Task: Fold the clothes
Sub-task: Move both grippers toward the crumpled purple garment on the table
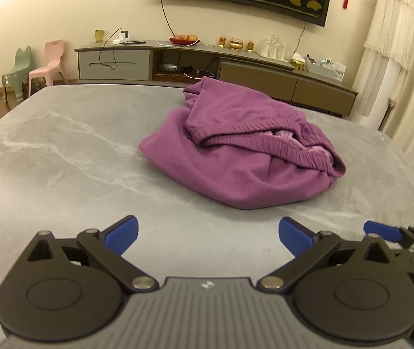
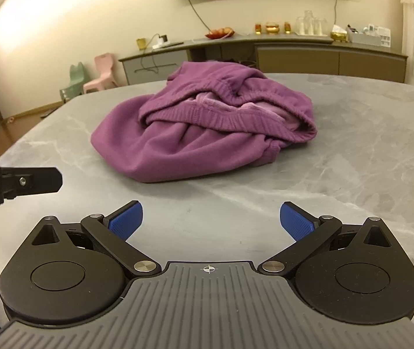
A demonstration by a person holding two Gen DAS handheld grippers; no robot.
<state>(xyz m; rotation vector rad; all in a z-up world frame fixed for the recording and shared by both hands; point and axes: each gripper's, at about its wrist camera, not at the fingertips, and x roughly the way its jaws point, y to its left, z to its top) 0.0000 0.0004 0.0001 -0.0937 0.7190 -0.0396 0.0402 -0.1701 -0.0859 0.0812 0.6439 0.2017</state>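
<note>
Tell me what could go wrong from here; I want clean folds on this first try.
The purple garment lies bunched, its waistband rolled over itself, so pinching there may catch several layers. Both the left gripper and the right gripper are open, short of it and close together; they could bump. The smooth table may let the cloth slide.
</note>
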